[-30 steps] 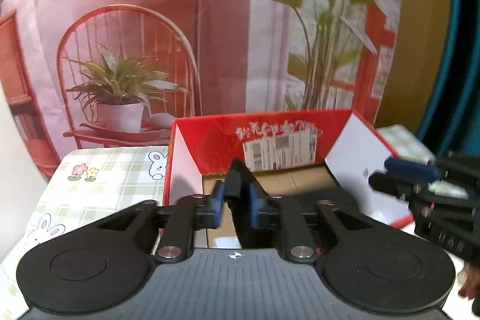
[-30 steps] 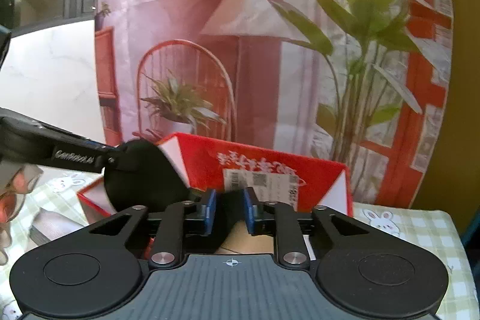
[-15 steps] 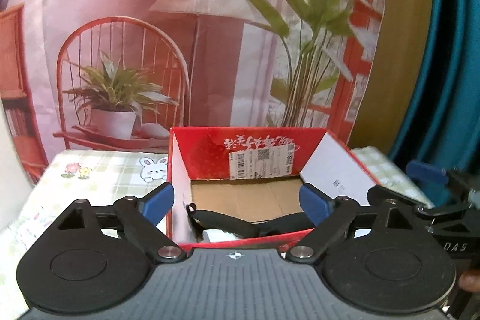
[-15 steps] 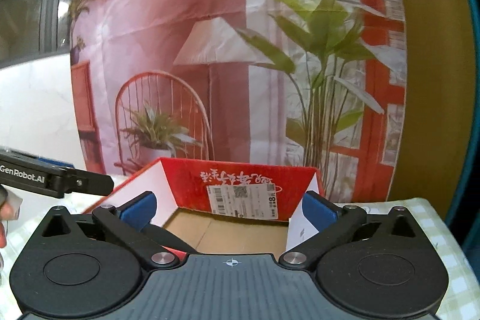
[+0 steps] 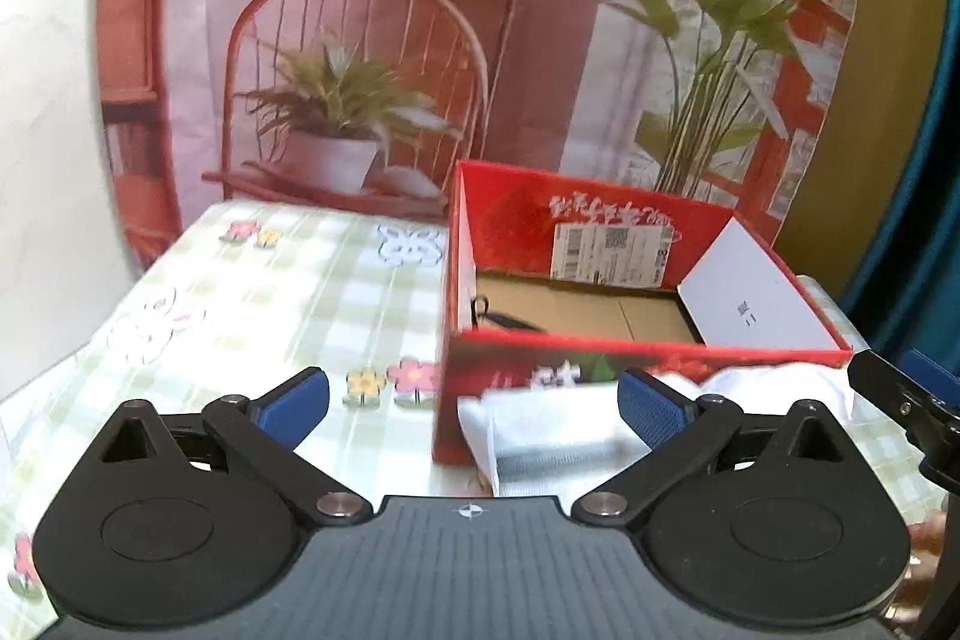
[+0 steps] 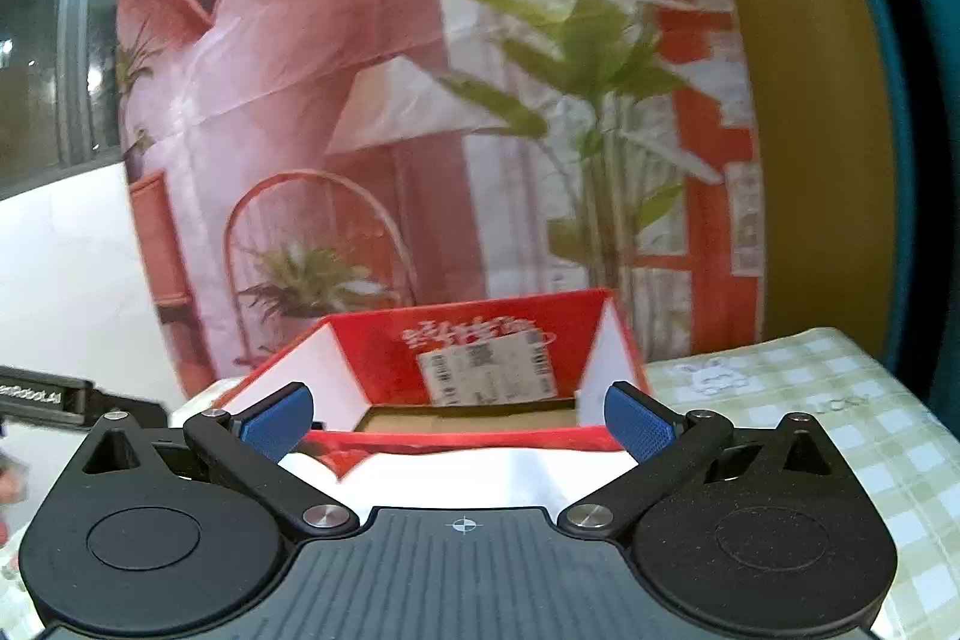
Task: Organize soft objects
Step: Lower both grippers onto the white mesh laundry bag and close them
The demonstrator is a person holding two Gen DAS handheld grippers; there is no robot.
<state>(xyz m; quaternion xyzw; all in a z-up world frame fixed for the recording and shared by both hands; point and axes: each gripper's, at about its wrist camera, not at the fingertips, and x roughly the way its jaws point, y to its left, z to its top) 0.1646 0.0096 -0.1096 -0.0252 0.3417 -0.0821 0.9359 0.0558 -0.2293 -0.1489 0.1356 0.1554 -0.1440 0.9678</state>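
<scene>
Cloth [image 5: 552, 436], white, lay against red box [image 5: 600, 358] front; left gripper [image 5: 474, 403] jaws still widening, right gripper [image 6: 459, 418] spread, both empty.

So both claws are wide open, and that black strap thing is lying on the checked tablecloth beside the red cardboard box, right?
Not quite. The black strap lies inside the red cardboard box, on its brown floor, as the left wrist view shows. Both the left claw and right claw are wide open.
</scene>
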